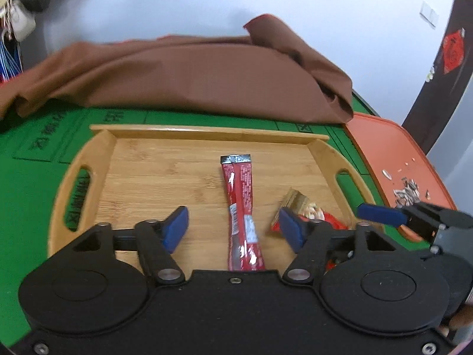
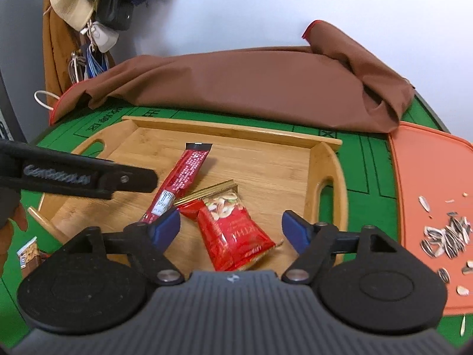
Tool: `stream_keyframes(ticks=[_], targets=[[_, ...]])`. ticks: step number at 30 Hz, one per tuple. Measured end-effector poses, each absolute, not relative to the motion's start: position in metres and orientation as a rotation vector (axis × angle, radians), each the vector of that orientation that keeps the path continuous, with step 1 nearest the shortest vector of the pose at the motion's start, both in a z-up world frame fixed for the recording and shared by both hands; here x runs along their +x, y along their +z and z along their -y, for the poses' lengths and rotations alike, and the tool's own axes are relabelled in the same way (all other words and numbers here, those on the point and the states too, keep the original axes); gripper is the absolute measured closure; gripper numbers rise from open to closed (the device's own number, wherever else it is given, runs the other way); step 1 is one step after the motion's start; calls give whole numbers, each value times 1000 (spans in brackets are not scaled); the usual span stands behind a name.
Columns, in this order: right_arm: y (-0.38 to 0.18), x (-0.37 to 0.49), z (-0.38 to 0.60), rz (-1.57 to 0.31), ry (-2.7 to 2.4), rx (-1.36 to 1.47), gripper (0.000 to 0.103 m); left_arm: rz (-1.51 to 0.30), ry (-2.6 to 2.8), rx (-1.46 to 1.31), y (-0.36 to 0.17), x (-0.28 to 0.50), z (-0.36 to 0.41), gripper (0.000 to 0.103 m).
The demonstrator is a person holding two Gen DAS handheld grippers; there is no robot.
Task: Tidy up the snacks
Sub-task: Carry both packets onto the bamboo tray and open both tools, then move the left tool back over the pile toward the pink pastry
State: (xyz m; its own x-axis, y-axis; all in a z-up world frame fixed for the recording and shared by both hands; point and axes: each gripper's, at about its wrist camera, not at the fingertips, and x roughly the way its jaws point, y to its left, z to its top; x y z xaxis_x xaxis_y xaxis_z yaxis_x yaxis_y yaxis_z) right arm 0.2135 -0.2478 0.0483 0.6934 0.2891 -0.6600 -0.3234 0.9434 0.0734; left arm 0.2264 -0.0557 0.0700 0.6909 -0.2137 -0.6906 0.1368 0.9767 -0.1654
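Note:
A bamboo tray (image 1: 139,159) (image 2: 266,159) lies on the green mat. On it lie a long red stick packet (image 1: 241,204) (image 2: 181,177) and a red nut packet with a gold end (image 1: 307,208) (image 2: 233,227). My left gripper (image 1: 233,227) is open above the tray, its fingers either side of the stick packet. My right gripper (image 2: 230,227) is open, its fingers either side of the nut packet; one blue finger shows in the left wrist view (image 1: 381,214). The left gripper's arm shows in the right wrist view (image 2: 77,177).
An orange board (image 2: 428,177) (image 1: 390,153) with sunflower seeds and shells (image 2: 449,236) lies right of the tray. A brown cloth (image 1: 183,74) (image 2: 251,82) is heaped behind the tray. A small snack packet (image 2: 28,254) lies at the lower left. Bags and a hat hang on the wall.

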Motion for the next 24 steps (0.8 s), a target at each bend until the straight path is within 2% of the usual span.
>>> stream_keyframes(ticks=[2,4,7,24], targets=[[51,205,250,-719,334,-41,17,-754,-198,-86,73,211,53,29],[54,195,251,-709,331,-37,16,-728,-202,-75,75,196,51,19],[57,178,253,-691,330,-36,15,-694,-213,-54,77,171,50,15],[49,107,257,-687,315,-48,11,-625,-242,-21,58,79,38,5]])
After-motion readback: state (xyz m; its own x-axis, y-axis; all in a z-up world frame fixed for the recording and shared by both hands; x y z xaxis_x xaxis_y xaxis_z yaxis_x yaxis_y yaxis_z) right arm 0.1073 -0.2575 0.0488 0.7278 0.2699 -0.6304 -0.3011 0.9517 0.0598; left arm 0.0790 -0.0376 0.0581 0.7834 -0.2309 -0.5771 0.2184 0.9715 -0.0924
